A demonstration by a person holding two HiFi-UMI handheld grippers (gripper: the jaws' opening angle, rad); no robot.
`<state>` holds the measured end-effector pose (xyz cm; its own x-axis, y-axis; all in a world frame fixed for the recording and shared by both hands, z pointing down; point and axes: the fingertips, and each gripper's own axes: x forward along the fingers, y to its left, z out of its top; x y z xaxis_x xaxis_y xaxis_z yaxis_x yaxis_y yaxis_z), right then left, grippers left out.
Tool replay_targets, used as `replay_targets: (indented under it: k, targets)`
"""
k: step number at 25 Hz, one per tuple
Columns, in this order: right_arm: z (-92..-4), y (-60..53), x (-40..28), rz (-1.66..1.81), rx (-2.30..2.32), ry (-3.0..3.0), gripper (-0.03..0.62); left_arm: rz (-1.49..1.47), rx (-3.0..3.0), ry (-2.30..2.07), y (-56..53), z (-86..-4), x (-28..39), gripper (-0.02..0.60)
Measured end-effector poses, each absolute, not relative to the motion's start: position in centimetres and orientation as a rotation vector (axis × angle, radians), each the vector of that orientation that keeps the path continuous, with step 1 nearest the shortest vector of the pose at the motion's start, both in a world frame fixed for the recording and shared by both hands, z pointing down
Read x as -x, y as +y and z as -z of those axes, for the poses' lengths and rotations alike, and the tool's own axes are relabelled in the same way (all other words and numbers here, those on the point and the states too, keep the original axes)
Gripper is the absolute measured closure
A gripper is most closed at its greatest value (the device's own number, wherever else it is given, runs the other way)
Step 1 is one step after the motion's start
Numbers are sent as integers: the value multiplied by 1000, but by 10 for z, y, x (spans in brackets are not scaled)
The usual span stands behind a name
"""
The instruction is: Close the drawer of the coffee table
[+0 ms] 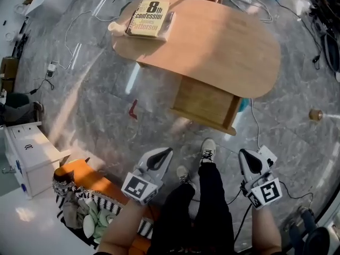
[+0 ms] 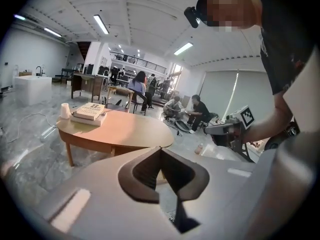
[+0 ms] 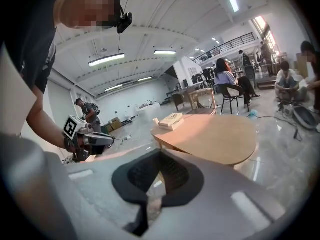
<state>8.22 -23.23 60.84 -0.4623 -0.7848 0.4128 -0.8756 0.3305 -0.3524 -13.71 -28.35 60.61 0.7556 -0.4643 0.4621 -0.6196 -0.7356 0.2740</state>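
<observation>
- Drawer (image 1: 204, 104) sticks well out from under coffee table (image 1: 223, 41); closing not begun.
- Left gripper (image 1: 166, 154) and right gripper (image 1: 247, 157) hang short of coffee table, clear of drawer, jaws pressed together, nothing held.

The coffee table (image 1: 223, 47) is light wood with a rounded, bean-like top, and it stands in the far middle of the scene. Its drawer (image 1: 204, 102), a shallow box of the same pale wood, is pulled well out from under the near edge, right of centre. The drawer's open inside faces up and its front panel is nearest.
</observation>
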Motion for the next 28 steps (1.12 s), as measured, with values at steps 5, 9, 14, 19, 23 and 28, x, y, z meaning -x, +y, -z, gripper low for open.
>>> replay_targets:
  k: [5, 9, 14, 19, 23, 28]
  targets:
    - [-676, -251, -87, -820, -1506, -2397, 595, -510, -2510, -858, -301, -669, 137, 577]
    - [-716, -257, -85, -797, -1503, -2388, 595, -532, -2513, -861, -306, -712, 143, 577]
    - [-758, -254, -72, -739, -1513, -2386, 595, -496, -2533, -870, -309, -762, 159, 575]
    - [-799, -244, -68, -695, -1557, -2360, 595, -458, -2566, -880, -313, -810, 177, 577]
    - [-832, -242, -69, -641, -1603, -2328, 595, -421, -2591, -898, -323, -848, 193, 577]
    - [-860, -243, -73, -556, -1666, -2305, 595, -349, -2637, -909, -337, -889, 201, 575]
